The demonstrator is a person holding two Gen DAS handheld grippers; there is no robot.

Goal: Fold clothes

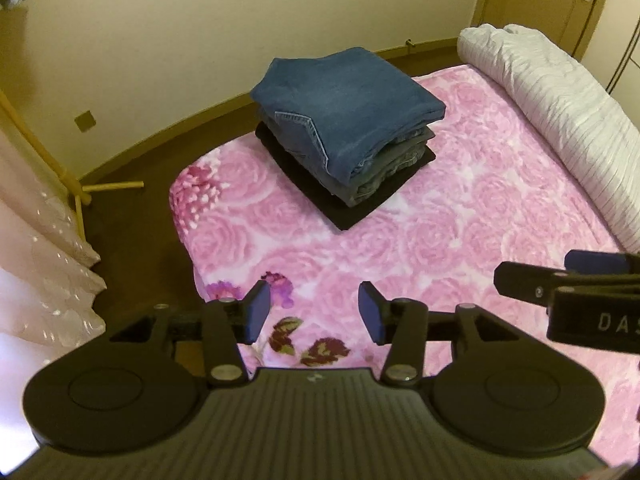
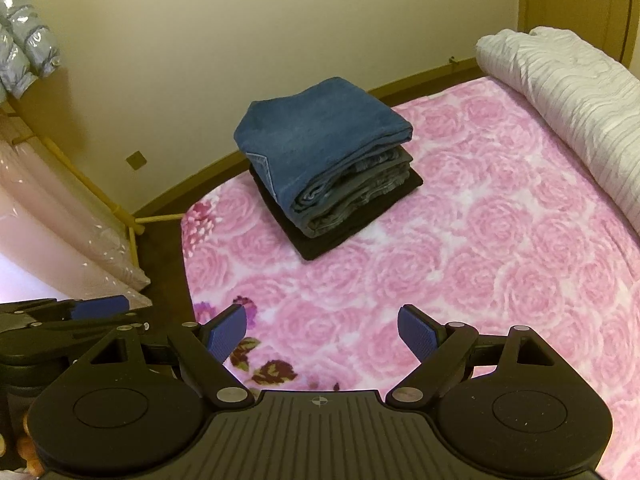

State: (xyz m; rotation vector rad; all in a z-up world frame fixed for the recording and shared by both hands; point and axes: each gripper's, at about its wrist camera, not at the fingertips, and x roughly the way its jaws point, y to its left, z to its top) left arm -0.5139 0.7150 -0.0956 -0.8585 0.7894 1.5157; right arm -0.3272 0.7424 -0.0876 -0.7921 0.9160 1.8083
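From my left wrist view the right gripper (image 1: pixel 576 276) is cut off by the right edge; I cannot tell how its jaws stand. In the right wrist view the left gripper (image 2: pixel 80 312) runs off the left edge, one blue pad visible only.

The black garment (image 1: pixel 360 204) at the stack's bottom is mostly covered by the jeans (image 1: pixel 344 100); I see just its near edges.

The rolled white duvet (image 2: pixel 572 100) continues past the right edge. The door (image 1: pixel 592 4) at far right is cropped. The silver bundle (image 2: pixel 24 52), far left, is partly out of frame; what it is I cannot tell.
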